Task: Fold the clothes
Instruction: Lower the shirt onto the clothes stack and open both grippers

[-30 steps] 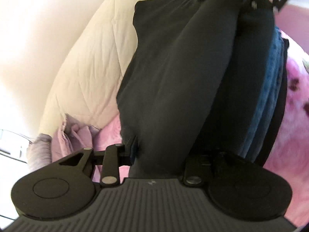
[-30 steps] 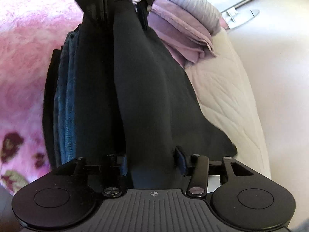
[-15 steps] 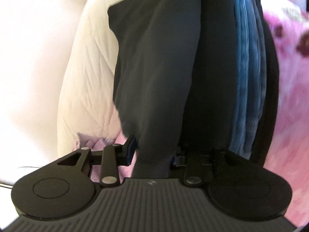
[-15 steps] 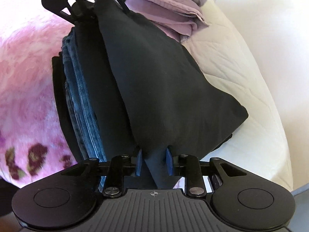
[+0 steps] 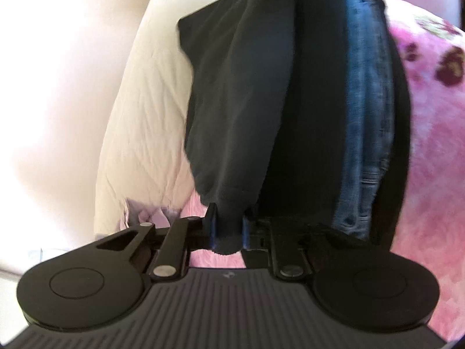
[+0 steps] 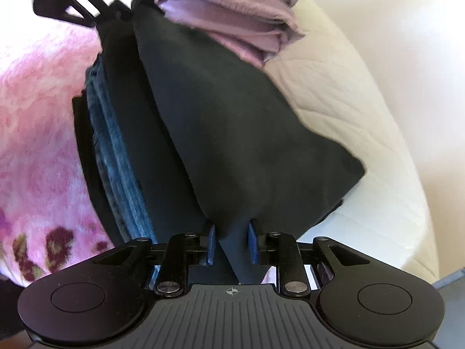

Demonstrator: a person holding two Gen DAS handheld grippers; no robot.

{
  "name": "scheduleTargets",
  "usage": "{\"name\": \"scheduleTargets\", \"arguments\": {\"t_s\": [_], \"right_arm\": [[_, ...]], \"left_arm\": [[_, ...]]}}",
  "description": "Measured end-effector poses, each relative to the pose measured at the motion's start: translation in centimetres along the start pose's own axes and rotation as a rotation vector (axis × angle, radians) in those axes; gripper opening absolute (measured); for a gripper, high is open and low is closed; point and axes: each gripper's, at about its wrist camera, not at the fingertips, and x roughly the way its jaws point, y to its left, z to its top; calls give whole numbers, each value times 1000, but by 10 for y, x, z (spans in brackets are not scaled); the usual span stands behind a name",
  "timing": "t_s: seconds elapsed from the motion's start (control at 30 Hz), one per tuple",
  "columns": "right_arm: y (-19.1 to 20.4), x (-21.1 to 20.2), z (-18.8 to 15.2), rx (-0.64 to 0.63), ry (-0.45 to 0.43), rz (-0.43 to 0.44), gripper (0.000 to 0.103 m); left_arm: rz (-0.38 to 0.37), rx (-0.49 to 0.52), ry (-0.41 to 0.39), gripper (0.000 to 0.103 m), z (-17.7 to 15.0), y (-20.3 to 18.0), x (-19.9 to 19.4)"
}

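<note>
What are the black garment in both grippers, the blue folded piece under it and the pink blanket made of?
Black garment: looks like matte, smooth knit, possibly jersey; no sheen, soft drape between the left gripper and right gripper. Blue folded piece: likely denim; mottled indigo, stitched hem. Pink floral blanket: seemingly plush fleece; fuzzy nap.

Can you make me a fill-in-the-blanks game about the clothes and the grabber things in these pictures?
1. Both the left gripper and the right gripper are pinching the same ____ garment.
2. The folded jeans in the stack are ____ in colour.
3. The fluffy blanket with dark flowers is ____.
4. The folded purple clothes rest on a ____ quilted cover.

Missing words: black; blue; pink; cream
</note>
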Motion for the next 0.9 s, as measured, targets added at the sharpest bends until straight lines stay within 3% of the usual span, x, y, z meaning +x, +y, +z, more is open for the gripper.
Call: {"name": "scheduleTargets", "arguments": {"t_s": [0.23, 0.4, 0.53, 0.6, 0.67, 0.73, 0.9], "right_arm": [[25, 12, -5, -12, 25, 17, 22], [20, 5, -4, 70, 41, 27, 24], [18, -7, -5, 180, 73, 54, 34], [18, -13, -5, 236, 89, 69, 36], [13, -23, -10, 428, 113, 145, 37], [16, -36, -16, 583, 120, 189, 44], [45, -75, -17, 733, 121, 170, 55]], "left_arm": [[-53, 57, 27, 12, -5, -20, 12], [-81, -86, 87, 17, -1, -4, 6], [-141, -344, 171, 23, -4, 20, -4], [-184, -541, 225, 29, -12, 34, -11], [-230, -756, 278, 32, -39, 48, -28], [-262, -924, 303, 40, -44, 49, -48], [-288, -1156, 273, 56, -69, 48, -99]]}}
